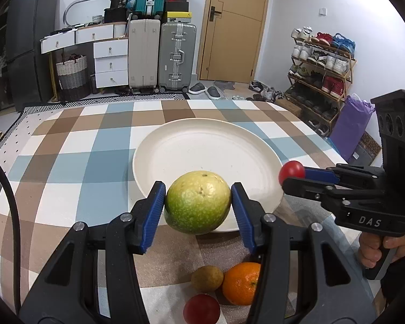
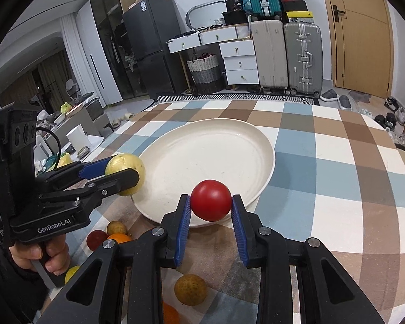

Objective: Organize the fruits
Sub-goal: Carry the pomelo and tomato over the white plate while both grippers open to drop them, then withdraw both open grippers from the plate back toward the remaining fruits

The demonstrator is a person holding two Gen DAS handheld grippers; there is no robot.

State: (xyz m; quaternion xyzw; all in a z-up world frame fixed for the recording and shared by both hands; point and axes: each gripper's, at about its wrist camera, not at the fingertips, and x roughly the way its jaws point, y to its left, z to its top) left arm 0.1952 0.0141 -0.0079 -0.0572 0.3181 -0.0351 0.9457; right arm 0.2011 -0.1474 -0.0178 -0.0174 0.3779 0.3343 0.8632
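Note:
My left gripper [image 1: 198, 202] is shut on a large green-yellow fruit [image 1: 197, 202] and holds it above the near rim of the white plate [image 1: 202, 145]. It also shows in the right wrist view [image 2: 125, 174] at the plate's left edge. My right gripper [image 2: 210, 202] is shut on a red fruit [image 2: 211, 200] above the plate's [image 2: 208, 148] near rim; the same red fruit shows in the left wrist view [image 1: 292, 171]. On the cloth below lie a brown fruit [image 1: 207, 278], an orange [image 1: 241, 283] and a red fruit [image 1: 201, 309].
The plate sits on a checked tablecloth [image 2: 324, 162]. More loose fruits lie near the front: a speckled yellow-brown one [image 2: 190, 289], an orange one [image 2: 170, 314], a small yellow one [image 2: 71, 273]. Suitcases, drawers and a shoe rack [image 1: 321, 81] stand beyond the table.

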